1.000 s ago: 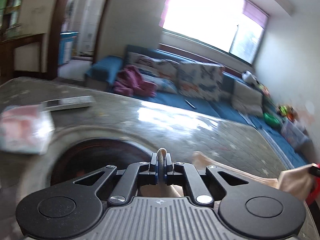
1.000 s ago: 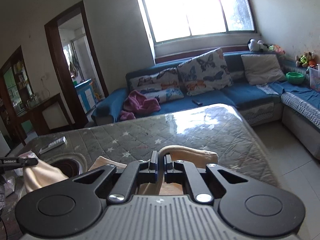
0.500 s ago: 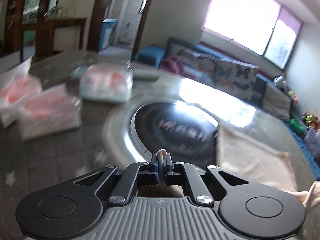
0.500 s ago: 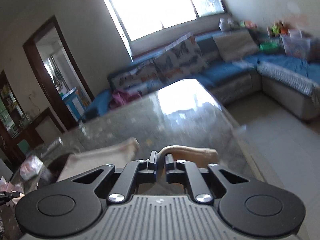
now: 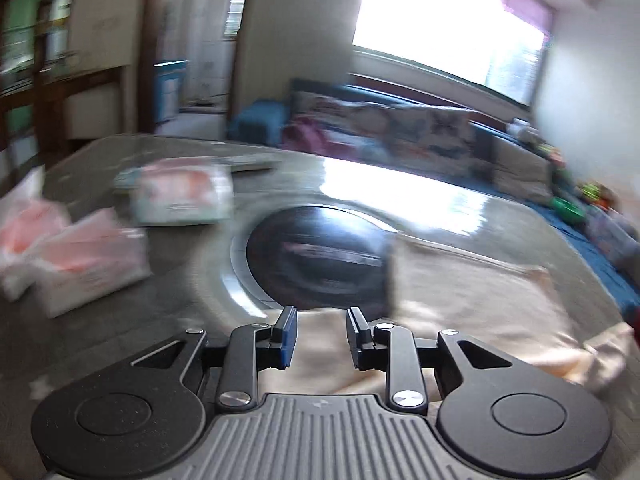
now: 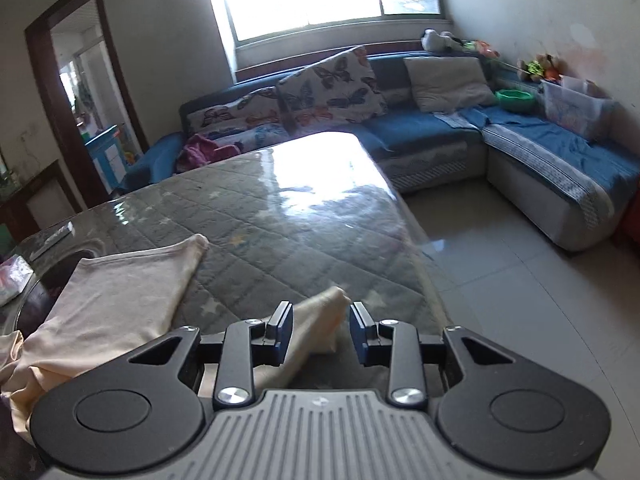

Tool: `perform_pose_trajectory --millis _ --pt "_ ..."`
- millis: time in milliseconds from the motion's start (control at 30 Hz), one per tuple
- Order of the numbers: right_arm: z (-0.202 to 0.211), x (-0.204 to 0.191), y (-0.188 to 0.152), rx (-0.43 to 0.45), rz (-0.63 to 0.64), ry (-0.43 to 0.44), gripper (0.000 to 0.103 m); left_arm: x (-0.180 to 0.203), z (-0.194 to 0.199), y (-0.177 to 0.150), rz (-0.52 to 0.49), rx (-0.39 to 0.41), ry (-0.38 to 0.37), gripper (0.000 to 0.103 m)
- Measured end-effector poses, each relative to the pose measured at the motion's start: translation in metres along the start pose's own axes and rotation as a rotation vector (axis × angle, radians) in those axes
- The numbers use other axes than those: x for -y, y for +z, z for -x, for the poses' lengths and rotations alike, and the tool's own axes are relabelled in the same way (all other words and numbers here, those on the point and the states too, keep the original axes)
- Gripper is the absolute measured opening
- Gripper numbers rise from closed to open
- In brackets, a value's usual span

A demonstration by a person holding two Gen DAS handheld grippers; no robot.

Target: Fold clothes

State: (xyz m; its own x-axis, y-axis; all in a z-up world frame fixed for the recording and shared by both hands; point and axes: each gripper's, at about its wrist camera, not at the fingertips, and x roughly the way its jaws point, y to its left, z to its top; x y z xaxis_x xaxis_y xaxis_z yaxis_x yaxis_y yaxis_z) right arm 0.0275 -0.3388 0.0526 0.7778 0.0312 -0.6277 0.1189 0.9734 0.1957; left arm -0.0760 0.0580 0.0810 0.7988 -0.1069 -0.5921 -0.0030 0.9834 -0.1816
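The jaws of the left gripper (image 5: 318,330) and the right gripper (image 6: 320,330) are opening, part-wide, and the cream garment (image 6: 120,300) lies slack between them, unpinched, on the near part of the quilted table (image 6: 280,220). Both corners are best released together and left flat, with the fold edge kept off the dark round plate (image 5: 320,256) farther left.
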Motion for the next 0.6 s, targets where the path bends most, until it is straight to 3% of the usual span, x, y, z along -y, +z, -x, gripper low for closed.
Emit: perform_pose_trajectory --millis 333,600 --pt "-0.07 -0.027 0.008 -0.088 0.088 -0.043 0.035 0.076 -0.027 -0.018 -0.126 -0.128 -0.316 0.03" --pt "-0.062 -0.027 -0.012 -0.104 0.118 -0.047 0.038 0.153 -0.057 -0.023 -0.262 -0.163 -0.477 0.047"
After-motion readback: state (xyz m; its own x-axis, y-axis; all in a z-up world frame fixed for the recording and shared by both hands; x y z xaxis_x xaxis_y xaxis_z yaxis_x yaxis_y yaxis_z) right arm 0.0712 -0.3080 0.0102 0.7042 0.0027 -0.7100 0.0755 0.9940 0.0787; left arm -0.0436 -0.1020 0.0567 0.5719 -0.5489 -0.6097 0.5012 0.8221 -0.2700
